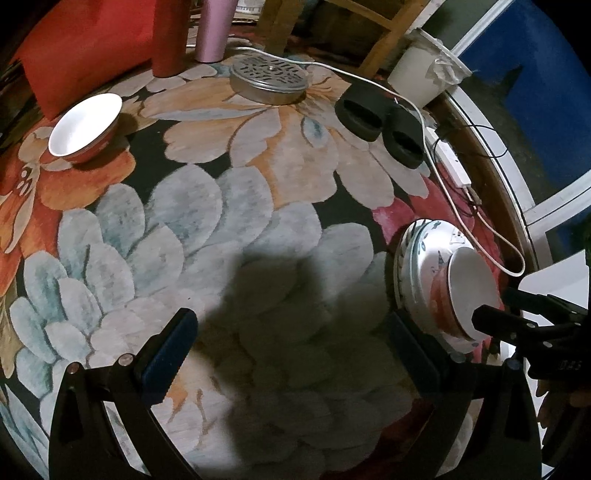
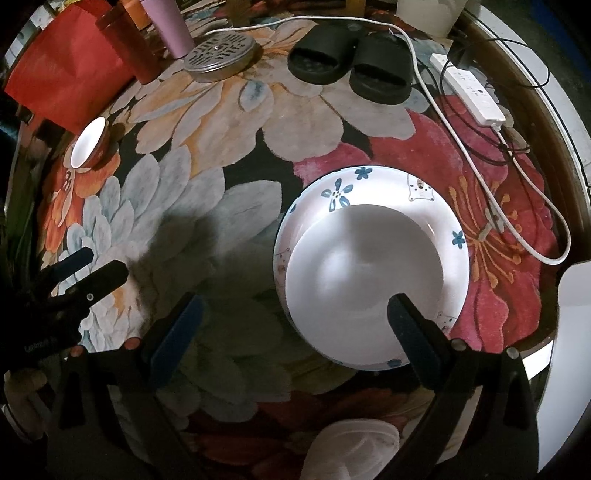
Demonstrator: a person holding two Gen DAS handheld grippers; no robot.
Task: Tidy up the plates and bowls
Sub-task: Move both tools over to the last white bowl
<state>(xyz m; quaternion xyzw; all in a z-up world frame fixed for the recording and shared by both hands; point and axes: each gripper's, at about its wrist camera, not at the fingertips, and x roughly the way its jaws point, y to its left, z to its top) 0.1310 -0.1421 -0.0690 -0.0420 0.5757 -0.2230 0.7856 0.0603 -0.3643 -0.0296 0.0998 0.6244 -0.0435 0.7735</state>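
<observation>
A stack of white plates with blue flowers point(image 2: 402, 184) lies on the floral rug, with a white bowl with red outside point(image 2: 365, 273) on top; the stack also shows in the left wrist view point(image 1: 424, 254), at the right. A second red-and-white bowl point(image 1: 85, 125) stands alone at the far left, also in the right wrist view point(image 2: 88, 142). My left gripper point(image 1: 291, 354) is open and empty over the rug, left of the stack. My right gripper point(image 2: 295, 325) is open and empty, its right finger over the bowl's near rim.
A round metal lid point(image 1: 269, 79), red cup point(image 1: 170, 37) and pink cup point(image 1: 214, 29) stand at the back. Black slippers point(image 2: 351, 66), a white power strip point(image 2: 472, 90) and a white cable point(image 2: 517, 229) lie at the back right. A white bucket point(image 1: 421, 70) stands beyond the rug.
</observation>
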